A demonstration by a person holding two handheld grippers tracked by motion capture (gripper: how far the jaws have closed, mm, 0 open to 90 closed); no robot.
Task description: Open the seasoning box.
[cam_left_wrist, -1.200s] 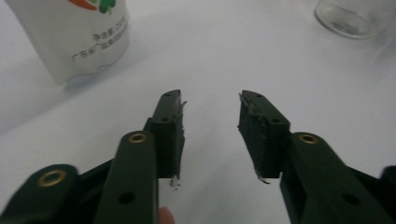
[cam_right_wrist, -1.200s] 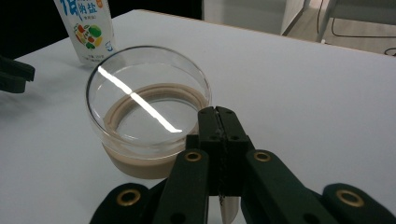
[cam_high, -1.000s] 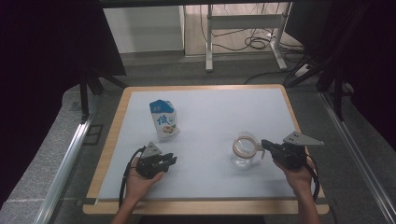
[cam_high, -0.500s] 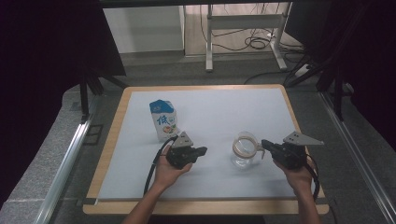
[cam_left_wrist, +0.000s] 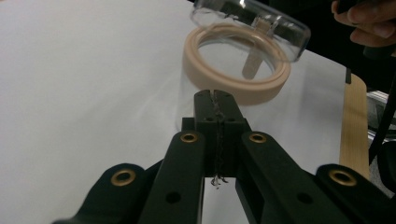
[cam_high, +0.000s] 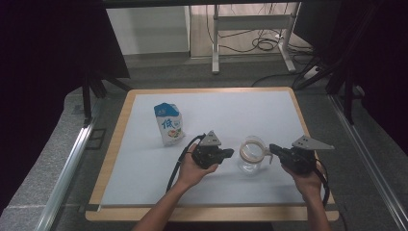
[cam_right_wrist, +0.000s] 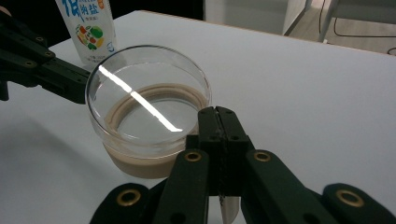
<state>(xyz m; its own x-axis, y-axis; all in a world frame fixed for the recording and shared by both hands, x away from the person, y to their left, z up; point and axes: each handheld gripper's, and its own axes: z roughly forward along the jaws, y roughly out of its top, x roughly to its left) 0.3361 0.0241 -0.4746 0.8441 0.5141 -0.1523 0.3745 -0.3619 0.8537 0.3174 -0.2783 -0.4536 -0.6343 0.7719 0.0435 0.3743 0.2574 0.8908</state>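
A clear glass jar (cam_high: 251,163) with a beige ring (cam_left_wrist: 236,86) around its mouth stands at the front middle of the white mat. Its round glass lid (cam_right_wrist: 140,93) hangs tilted above the ring. My right gripper (cam_high: 271,147) comes in from the right and is shut at the lid's near rim (cam_right_wrist: 217,112). My left gripper (cam_high: 232,153) is shut with nothing between its jaws. Its tips (cam_left_wrist: 217,95) stop just short of the ring's left side. A beige strip (cam_left_wrist: 254,65) shows through the lid.
A blue and white milk carton (cam_high: 169,124) stands upright left of the jar, behind my left gripper. The white mat (cam_high: 231,110) lies on a wood-edged table (cam_high: 114,144). Black frames and cables stand beyond the far edge.
My left gripper has travelled right and slightly up, from the front left of the mat to just beside the jar. The right gripper and the jar have stayed where they were.
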